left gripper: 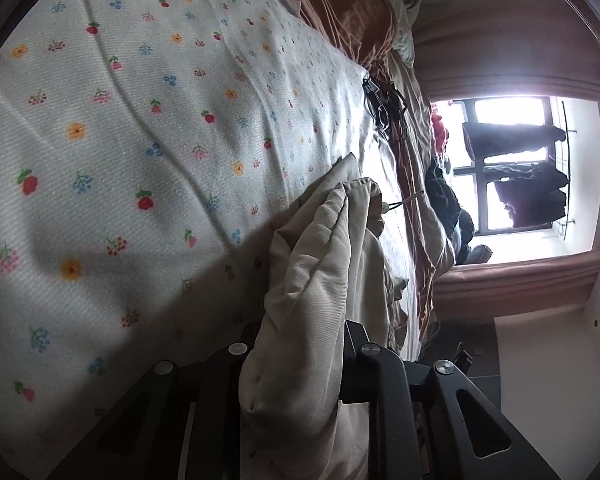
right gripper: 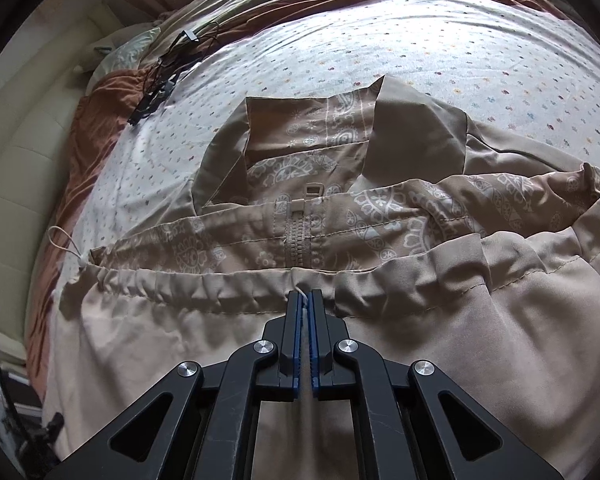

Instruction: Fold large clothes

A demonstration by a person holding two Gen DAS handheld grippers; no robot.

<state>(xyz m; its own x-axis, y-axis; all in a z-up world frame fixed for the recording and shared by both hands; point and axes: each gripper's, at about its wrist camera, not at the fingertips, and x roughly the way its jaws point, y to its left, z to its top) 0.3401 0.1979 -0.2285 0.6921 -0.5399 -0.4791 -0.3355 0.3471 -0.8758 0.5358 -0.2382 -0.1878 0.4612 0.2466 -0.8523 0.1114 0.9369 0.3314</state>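
Right wrist view, right claw (right gripper: pixel 306 300) pinching beige jacket (right gripper: pixel 380 216) hem, left claw (left gripper: pixel 300 344) clamping bunched jacket, no readable writing.

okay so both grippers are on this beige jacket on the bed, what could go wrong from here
1. The right gripper pinches only a thin bit of the gathered hem; a pull could slip it free.
2. The left gripper holds a thick bunch of jacket, so the fold may come out lumpy.
3. The drawcord loop lies loose and could snag.

Home bedroom: bed (right gripper: pixel 420 40), curtained window (left gripper: pixel 512 168)
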